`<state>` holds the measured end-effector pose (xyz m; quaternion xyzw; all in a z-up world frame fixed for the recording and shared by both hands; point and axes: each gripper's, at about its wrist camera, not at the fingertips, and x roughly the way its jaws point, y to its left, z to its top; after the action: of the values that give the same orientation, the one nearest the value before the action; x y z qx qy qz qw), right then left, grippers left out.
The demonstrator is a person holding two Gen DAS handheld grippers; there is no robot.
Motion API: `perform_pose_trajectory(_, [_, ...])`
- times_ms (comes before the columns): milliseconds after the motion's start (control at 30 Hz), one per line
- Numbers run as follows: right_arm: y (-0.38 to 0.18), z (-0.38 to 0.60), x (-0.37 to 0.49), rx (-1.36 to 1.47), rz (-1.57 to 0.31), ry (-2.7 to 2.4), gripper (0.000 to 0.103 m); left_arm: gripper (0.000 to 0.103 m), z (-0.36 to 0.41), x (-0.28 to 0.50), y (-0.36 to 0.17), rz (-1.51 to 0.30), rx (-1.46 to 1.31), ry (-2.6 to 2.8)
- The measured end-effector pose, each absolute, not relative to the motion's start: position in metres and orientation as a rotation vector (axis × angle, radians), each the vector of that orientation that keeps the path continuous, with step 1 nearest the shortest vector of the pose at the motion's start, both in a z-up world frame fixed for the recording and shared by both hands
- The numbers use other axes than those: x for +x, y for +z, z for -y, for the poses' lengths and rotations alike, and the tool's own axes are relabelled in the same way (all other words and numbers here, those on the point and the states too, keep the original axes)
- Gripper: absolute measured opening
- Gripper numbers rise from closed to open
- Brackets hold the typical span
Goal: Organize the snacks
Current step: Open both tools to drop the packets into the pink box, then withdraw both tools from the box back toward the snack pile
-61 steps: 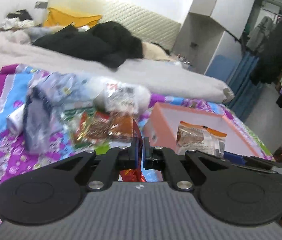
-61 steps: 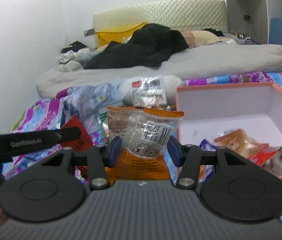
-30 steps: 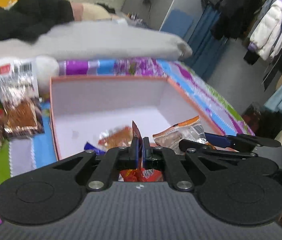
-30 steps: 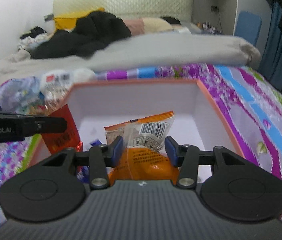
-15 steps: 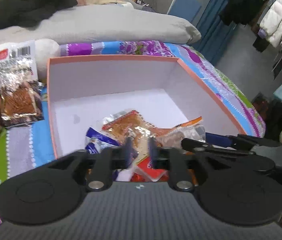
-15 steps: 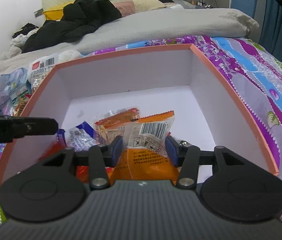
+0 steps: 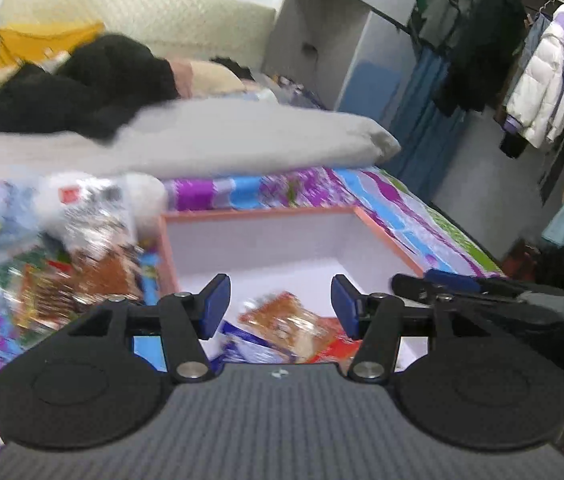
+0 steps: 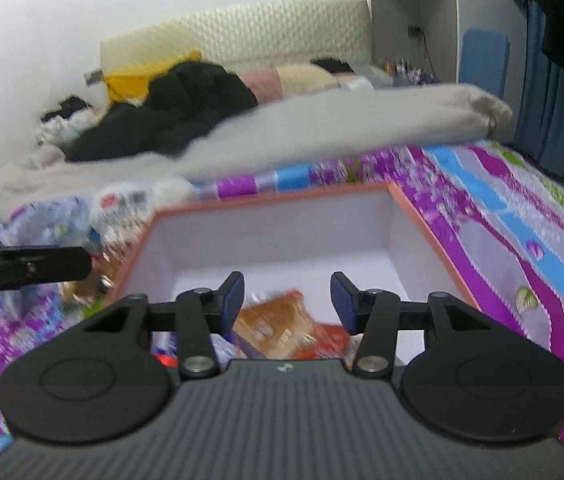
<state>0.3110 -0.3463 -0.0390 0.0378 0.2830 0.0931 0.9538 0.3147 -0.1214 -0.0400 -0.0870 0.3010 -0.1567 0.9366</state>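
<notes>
An orange-rimmed box with a white inside (image 7: pixel 386 242) (image 8: pixel 418 216) sits on the patterned bedspread. Several snack packets (image 7: pixel 282 324) (image 8: pixel 274 320) lie in its near end. My left gripper (image 7: pixel 280 304) is open and empty above the box's near-left part. My right gripper (image 8: pixel 286 300) is open and empty above the same pile. The right gripper also shows at the right of the left wrist view (image 7: pixel 462 284), and the left gripper at the left of the right wrist view (image 8: pixel 26 270). More snack packets (image 7: pixel 82 252) (image 8: pixel 122 208) lie blurred on the bedspread left of the box.
A grey duvet (image 7: pixel 210 140) and black clothes (image 7: pixel 94 80) lie across the bed behind the box. A white wardrobe (image 7: pixel 322 32) and a rail of hanging coats (image 7: pixel 542 80) stand to the right. The bed's edge (image 8: pixel 562 208) runs along the right.
Both grippers have opened and let their packets go into the box: the red one from the left, the orange-and-clear one from the right. Both have lifted and pulled back.
</notes>
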Motion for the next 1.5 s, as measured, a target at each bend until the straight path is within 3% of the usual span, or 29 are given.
perform_pose_trajectory(400, [-0.004,0.300,0.261,0.043,-0.427,0.252,0.051,0.062,0.058,0.256,-0.011,-0.513,-0.179,-0.226])
perform_pose_trajectory(833, [-0.020,0.263,0.213,0.116,-0.440,0.298,0.051,0.062,0.008,0.203,-0.021,-0.481,-0.213,-0.150])
perform_pose_trajectory(1500, [-0.062,0.211,0.162,0.095,-0.505,0.307,0.051,0.062,-0.041,0.150,-0.100,-0.584,-0.226,-0.094])
